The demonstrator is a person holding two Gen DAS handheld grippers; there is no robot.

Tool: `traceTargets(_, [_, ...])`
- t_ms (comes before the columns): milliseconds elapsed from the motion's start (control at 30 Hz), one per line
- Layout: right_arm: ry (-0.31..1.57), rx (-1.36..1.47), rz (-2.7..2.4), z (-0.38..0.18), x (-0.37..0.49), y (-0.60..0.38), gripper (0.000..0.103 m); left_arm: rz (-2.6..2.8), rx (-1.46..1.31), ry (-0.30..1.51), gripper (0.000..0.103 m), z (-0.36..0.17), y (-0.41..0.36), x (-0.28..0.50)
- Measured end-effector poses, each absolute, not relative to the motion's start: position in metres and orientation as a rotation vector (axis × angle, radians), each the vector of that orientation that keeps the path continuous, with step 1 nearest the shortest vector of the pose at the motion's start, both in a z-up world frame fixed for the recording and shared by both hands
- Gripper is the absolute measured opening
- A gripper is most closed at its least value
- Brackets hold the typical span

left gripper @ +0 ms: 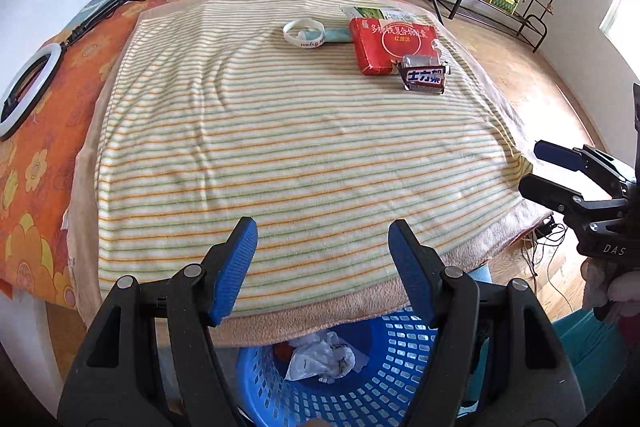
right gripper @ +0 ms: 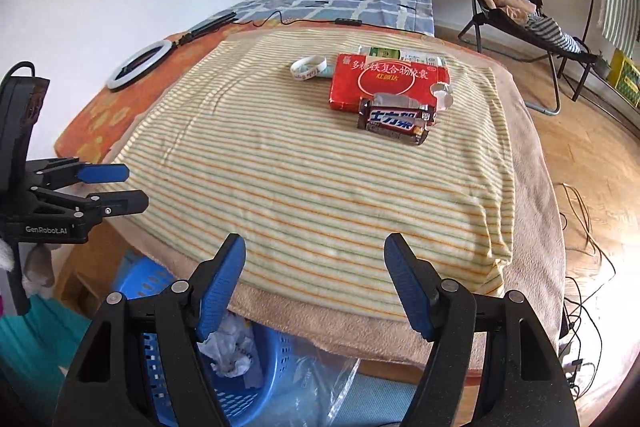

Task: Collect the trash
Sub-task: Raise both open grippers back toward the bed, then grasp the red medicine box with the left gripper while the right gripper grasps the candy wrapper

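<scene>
Bed w/ striped blanket (left gripper: 300, 155), red box (left gripper: 390, 45), blue basket (left gripper: 400, 359) below edge.

Daylight poured in from a window (left gripper: 624, 7) on the right and blew out a patch of the wood floor (right gripper: 600, 247), the rest was bright and pretty sharp, with heavy fisheye bending and dark vignetted corners in both views.

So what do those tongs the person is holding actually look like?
Both are alike: black plastic frames with silver rivets and two fingers faced with ribbed blue pads. The left tongs carry "GenRobot.AI" in white on the side, with a black cable on top; the right tongs show white "DAS" lettering. A teal garment shows beneath.
</scene>
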State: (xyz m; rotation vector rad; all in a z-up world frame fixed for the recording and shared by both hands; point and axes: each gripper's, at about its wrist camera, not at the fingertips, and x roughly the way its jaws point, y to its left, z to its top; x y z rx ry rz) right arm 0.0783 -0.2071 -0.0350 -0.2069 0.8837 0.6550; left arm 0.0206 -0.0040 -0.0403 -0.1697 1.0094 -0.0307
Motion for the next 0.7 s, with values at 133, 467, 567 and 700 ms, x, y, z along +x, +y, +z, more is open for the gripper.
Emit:
traceTargets(133, [0.867, -0.186, 0.649, -0.028, 0.111, -0.21, 0.072, -0.061, -0.179, 0.992, 0.07, -0.032, -0.006, 0.055])
traceTargets(467, [0.872, -0.23, 0.67, -0.039, 0.174, -0.207, 0.072, -0.14, -0.233, 1.003, 0.07, -0.038, -0.011, 0.149])
traceTargets(567, [0.909, -0.186, 0.702, -0.048, 0.192, -0.211, 0.072, -0.171, -0.25, 1.024, 0.07, -0.045, -0.012, 0.175])
traceTargets(700, [0.936, -0.159, 0.722, -0.062, 0.213, -0.212, 0.072, -0.192, -0.306, 1.036, 0.07, -0.054, -0.007, 0.205])
